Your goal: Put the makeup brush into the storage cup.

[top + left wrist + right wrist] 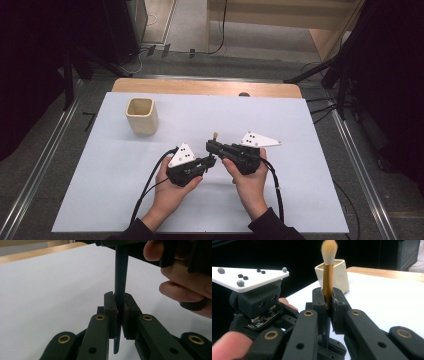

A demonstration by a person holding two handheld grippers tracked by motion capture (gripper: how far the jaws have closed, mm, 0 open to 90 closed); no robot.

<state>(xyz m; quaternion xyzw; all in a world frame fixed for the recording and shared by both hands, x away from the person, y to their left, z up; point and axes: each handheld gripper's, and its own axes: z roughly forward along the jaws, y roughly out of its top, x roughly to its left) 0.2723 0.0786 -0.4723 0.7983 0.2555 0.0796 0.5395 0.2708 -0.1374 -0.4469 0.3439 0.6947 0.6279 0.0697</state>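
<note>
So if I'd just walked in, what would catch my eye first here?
Probably the makeup brush standing upright near the middle of the white table, pinched by both tools at once: the right tool clamps its gold collar just under the pale bristles, and the left tool clamps the dark handle lower down. Next, the cream square cup standing alone at the table's far left.

You are working in a lab or recording studio: your white worktop (310,150) sits between metal floor rails (45,165), dark stands (345,75) flank it, cables (220,35) trail over the grey floor (190,25), and black curtains (30,60) close off both sides.
</note>
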